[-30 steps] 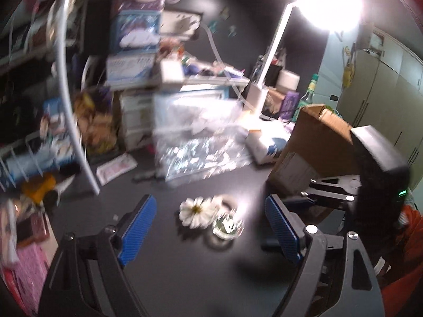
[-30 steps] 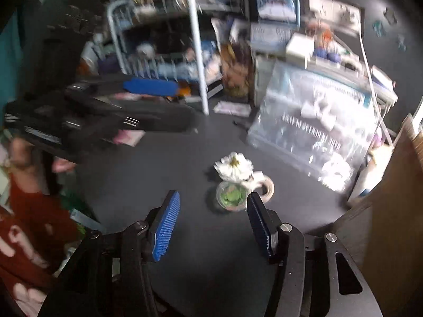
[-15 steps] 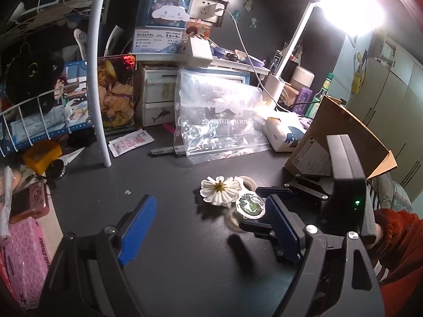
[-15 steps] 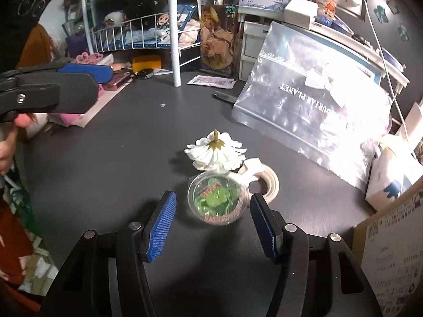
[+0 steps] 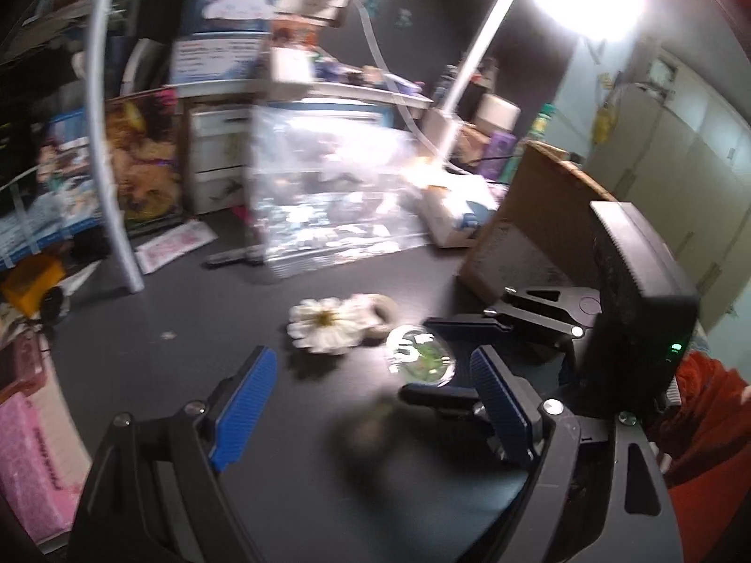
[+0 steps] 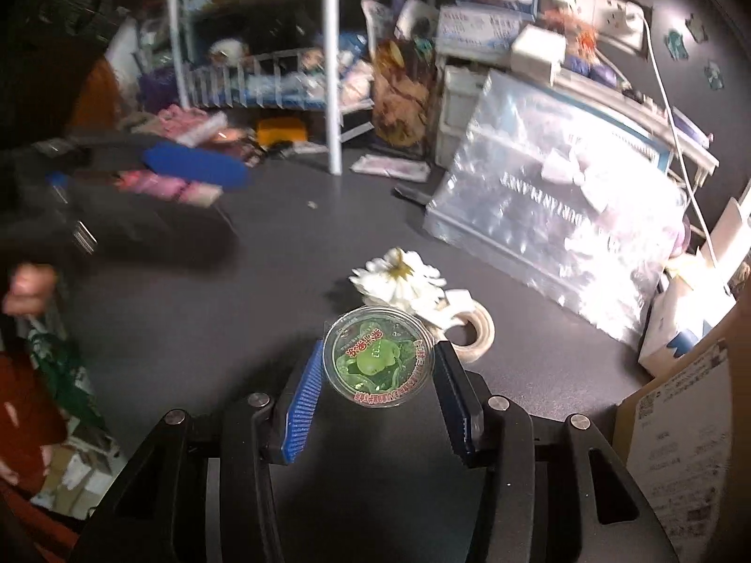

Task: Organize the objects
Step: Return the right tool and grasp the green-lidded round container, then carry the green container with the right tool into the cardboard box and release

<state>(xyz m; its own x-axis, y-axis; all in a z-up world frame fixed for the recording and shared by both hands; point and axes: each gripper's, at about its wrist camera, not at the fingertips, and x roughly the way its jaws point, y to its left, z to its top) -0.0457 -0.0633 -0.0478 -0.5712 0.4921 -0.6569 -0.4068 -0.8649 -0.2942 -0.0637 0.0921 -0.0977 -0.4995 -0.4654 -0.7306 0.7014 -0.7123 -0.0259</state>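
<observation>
A small round clear container with a green frog label (image 6: 378, 357) sits between the blue pads of my right gripper (image 6: 378, 375), which is shut on it just above the black table. The left wrist view shows the same container (image 5: 420, 359) held by the right gripper's fingers (image 5: 464, 326). A white flower (image 6: 399, 281) and a roll of tape (image 6: 474, 328) lie on the table just beyond it. My left gripper (image 5: 371, 403) is open and empty, hovering near the flower (image 5: 326, 323).
A clear zip bag (image 6: 558, 216) leans at the back right. A cardboard box (image 5: 530, 216) stands on the right, with a lamp pole (image 5: 474, 65) behind. A white wire rack (image 6: 263, 79) and its pole (image 6: 334, 65) stand at the back left, amid clutter.
My right gripper has closed its pads on the frog container and raised it slightly. My left gripper has shifted with motion blur, still open.
</observation>
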